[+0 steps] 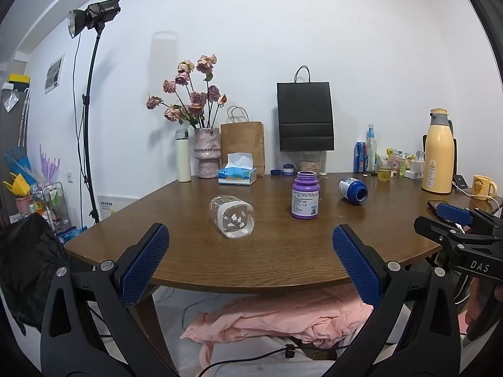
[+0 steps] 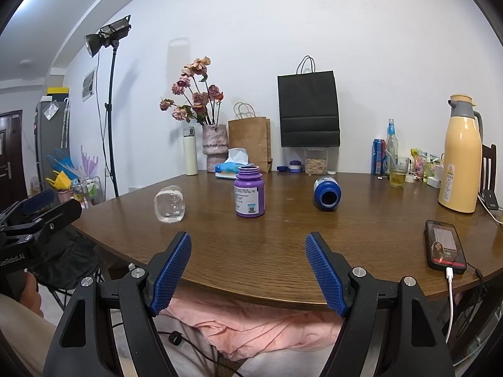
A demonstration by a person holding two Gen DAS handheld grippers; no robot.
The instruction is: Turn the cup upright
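The clear cup [image 1: 232, 216] lies on its side near the worktop's [image 1: 283, 260] near edge; my left claw [image 1: 248, 257] hangs wide apart before it, empty; my right claw [image 2: 248, 270] gapes likewise, facing the upright purple bottle [image 2: 249, 192].

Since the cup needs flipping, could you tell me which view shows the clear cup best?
The left wrist view: the clear cup lies on its side, central and large. The right wrist view shows it smaller, off left.

We find the cup [image 1: 232, 216] lying on its side on the table [image 1: 283, 251] near its front edge, an upright bottle [image 1: 305, 195] to its right, a toppled bottle [image 1: 352, 190] farther right.
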